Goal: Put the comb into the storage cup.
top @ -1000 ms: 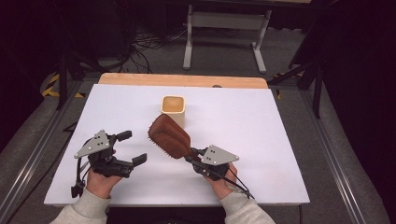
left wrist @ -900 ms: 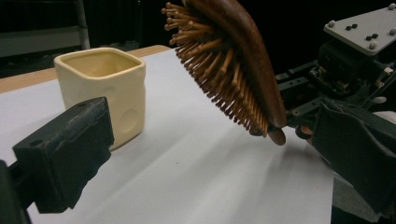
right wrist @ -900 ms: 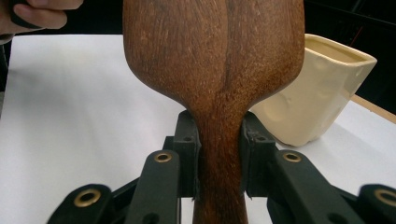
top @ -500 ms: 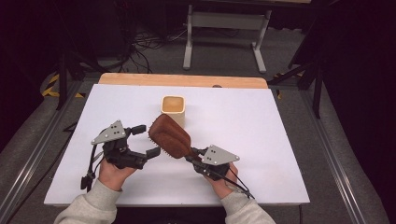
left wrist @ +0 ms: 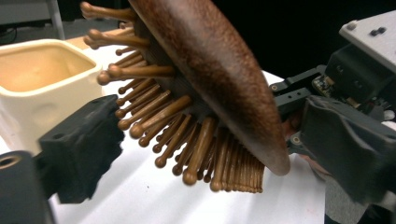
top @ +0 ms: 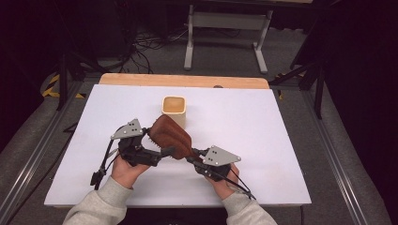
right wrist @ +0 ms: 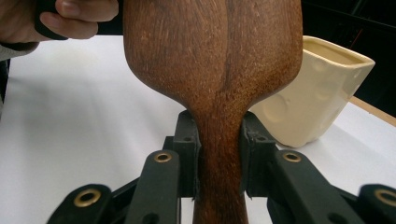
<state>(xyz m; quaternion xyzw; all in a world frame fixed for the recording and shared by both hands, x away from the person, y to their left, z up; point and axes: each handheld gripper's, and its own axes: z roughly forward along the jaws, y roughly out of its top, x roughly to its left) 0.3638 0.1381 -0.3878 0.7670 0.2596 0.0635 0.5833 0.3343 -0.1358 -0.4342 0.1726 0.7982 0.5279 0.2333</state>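
- While my right gripper (right wrist: 219,154) stays clamped on its neck, the wooden hairbrush (top: 171,137) hangs tilted above the white table (top: 263,154), just in front of the cream cup (top: 174,108).
- Brush look: dark reddish-brown wood, oval paddle back w/ visible grain, smooth domed top. Right gripper view shows the back (right wrist: 210,60) narrowing into the handle, pinched between both pads, one per side.
- Underside, seen in left gripper view: rows of wooden pins (left wrist: 187,140) w/ rounded ball tips, lighter brown than the back, splaying down toward the table. Head raised, handle end lower.
- Cup: squarish rim, dimpled wall, pale cream; sits near the far middle of the table. Left gripper view puts it (left wrist: 42,84) just behind the pins, apart from them.
- My left gripper (top: 155,152): jaws spread wide, one either side of the brush head, one black pad (left wrist: 84,144) beside the pin tips, the other on the back side. Not squeezing yet; can't tell if a pad grazes the pins.
- Vs 0.5 s ago: left gripper has slid in rightward, from just left of the brush to straddling its head. Left hand (top: 124,171) came in w/ it.
- Brush, cup & right gripper: same spots as before, no shift I can spot.
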